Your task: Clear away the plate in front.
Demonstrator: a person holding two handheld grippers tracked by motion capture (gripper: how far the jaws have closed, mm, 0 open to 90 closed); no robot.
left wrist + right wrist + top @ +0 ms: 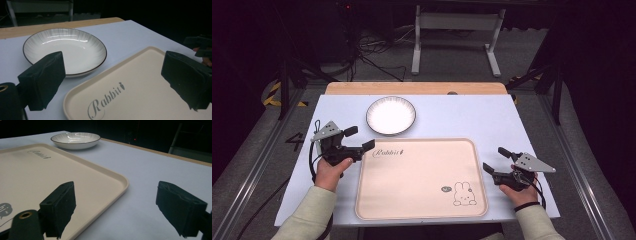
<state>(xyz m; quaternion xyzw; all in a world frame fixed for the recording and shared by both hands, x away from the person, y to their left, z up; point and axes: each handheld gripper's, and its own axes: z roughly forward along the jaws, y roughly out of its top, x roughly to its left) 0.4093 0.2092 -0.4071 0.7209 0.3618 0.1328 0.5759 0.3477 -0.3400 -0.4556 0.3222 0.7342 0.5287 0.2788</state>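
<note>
High view: beige tray (422,180) lies flat mid-table, white plate (390,115) just beyond its far left corner, apart from it. Left gripper (360,138) sits at the tray's left edge, jaws spread, nothing held. Right gripper (495,159) sits off the tray's right edge, jaws spread, empty.

Left gripper view: jaws wide apart, plate (65,50) and tray corner with "Rabbit" lettering (107,100) between them, neither touched.

Right gripper view: jaws wide apart over the tray's (50,177) edge and the table (155,175); plate (75,140) far off.
</note>
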